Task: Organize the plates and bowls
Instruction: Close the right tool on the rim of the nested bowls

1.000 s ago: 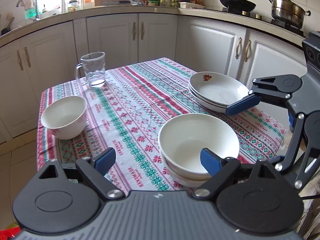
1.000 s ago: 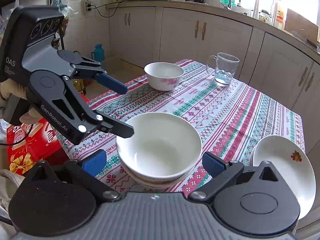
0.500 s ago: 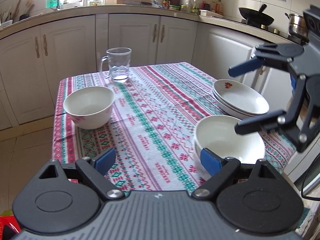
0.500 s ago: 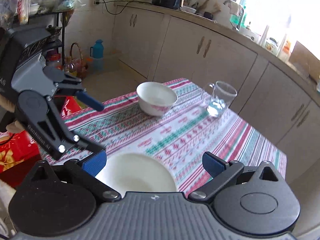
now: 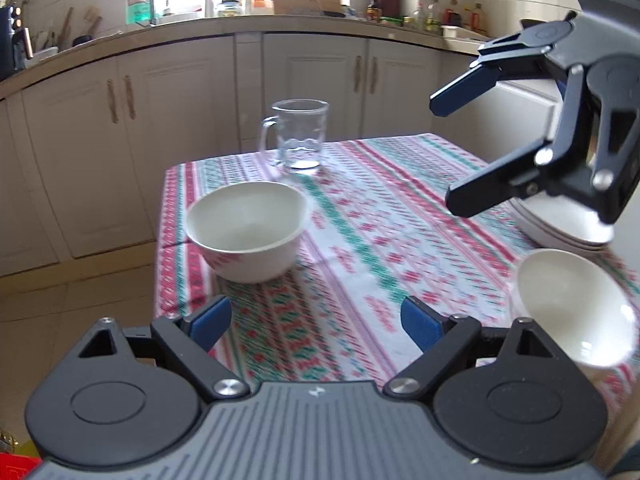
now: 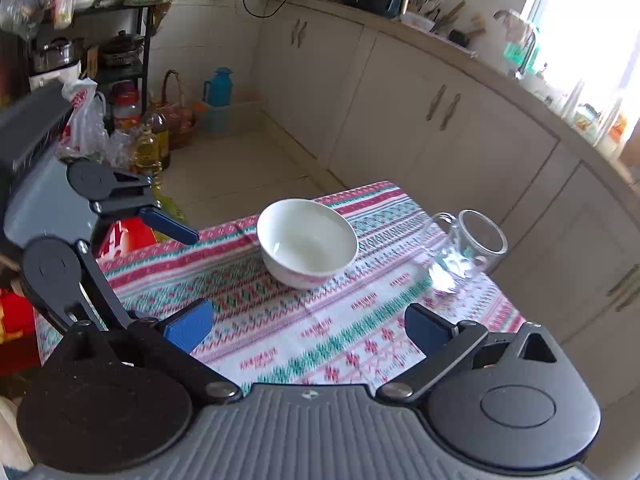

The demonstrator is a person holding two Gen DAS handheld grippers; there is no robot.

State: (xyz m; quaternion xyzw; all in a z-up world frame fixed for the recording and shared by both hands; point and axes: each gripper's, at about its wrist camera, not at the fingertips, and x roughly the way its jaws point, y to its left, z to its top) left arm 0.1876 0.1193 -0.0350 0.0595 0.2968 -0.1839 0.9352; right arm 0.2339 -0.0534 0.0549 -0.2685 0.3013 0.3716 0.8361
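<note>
sitting on the striped tabletop (image 5: 360, 216), near its far left corner: a lone white bowl (image 5: 246, 230), upright and with nothing in it. standing just behind it, a glass mug (image 5: 298, 140). waiting at the near right edge, stacked bowls (image 5: 576, 308), and behind them a pile of plates (image 5: 560, 228).

hanging above the tabletop with jaws wide apart and holding nothing: the left tongs (image 5: 316, 320). floating higher up on the right, also wide open and holding nothing: the right tongs (image 6: 308, 326).

probably feeling hard, smooth and a bit heavy, that lone bowl, and breaking if dropped. likely slipping on the shiny side, so best pinching the rim, one finger inside and one outside.

hiding most of the plates behind the right tongs. cutting off part of the stacked bowls, and blurring them, so not telling how many.
</note>
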